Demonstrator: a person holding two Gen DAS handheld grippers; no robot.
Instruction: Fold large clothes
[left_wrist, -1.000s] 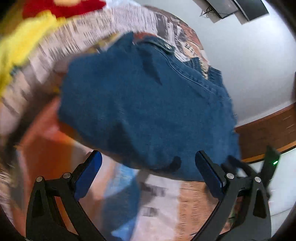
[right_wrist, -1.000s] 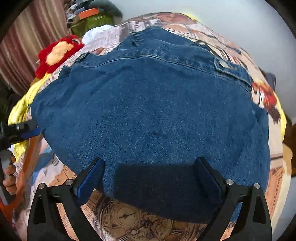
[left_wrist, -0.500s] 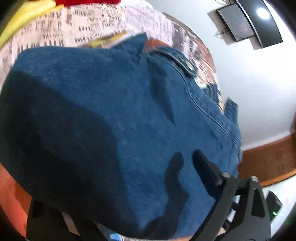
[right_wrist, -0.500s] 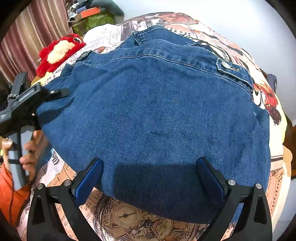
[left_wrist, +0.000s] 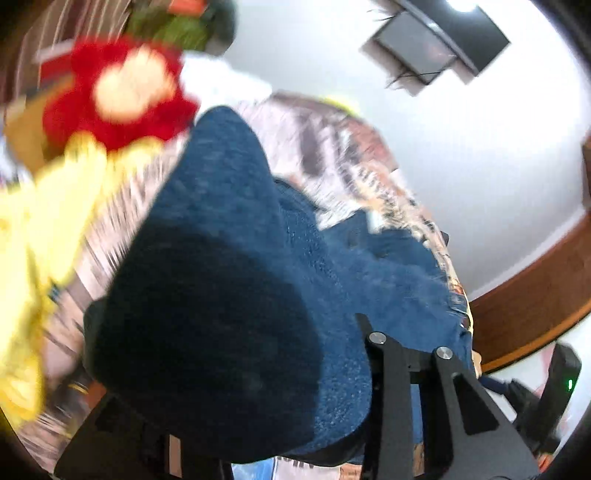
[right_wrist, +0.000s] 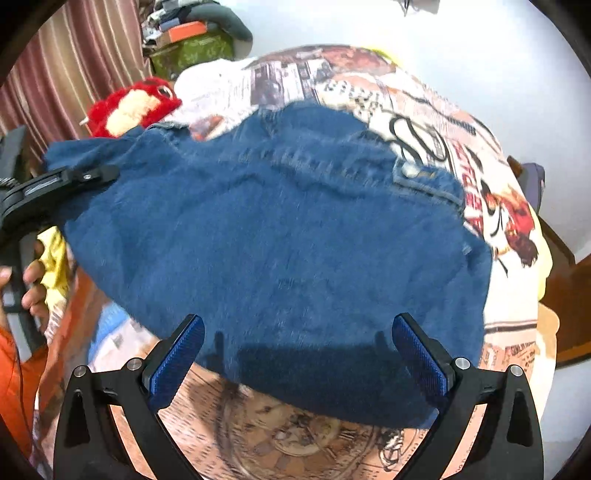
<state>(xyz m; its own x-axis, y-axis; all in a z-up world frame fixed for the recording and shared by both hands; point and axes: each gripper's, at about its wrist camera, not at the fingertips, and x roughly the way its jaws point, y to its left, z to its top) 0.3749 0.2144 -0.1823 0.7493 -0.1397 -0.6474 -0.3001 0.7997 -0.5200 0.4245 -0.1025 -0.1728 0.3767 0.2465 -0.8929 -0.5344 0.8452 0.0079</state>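
A blue denim jacket (right_wrist: 288, 240) lies folded on a bed with a newspaper-print sheet (right_wrist: 424, 122). My right gripper (right_wrist: 295, 354) is open and empty, its blue pads either side of the jacket's near edge. My left gripper (right_wrist: 70, 181) is at the jacket's left edge and lifts it. In the left wrist view the denim (left_wrist: 229, 295) drapes over the gripper and hides its left finger and the tips; the right finger (left_wrist: 388, 354) shows beside the cloth. Whether the jaws are closed on the denim is hidden.
A red plush toy (right_wrist: 129, 107) and a yellow cloth (left_wrist: 40, 221) lie at the bed's left side. Boxes and clutter (right_wrist: 192, 40) stand behind by a striped curtain. A white wall and wooden trim (left_wrist: 535, 288) lie to the right.
The left gripper moved in under the jacket's left edge and raised it, so denim now covers its view. The right gripper stayed open at the near edge.
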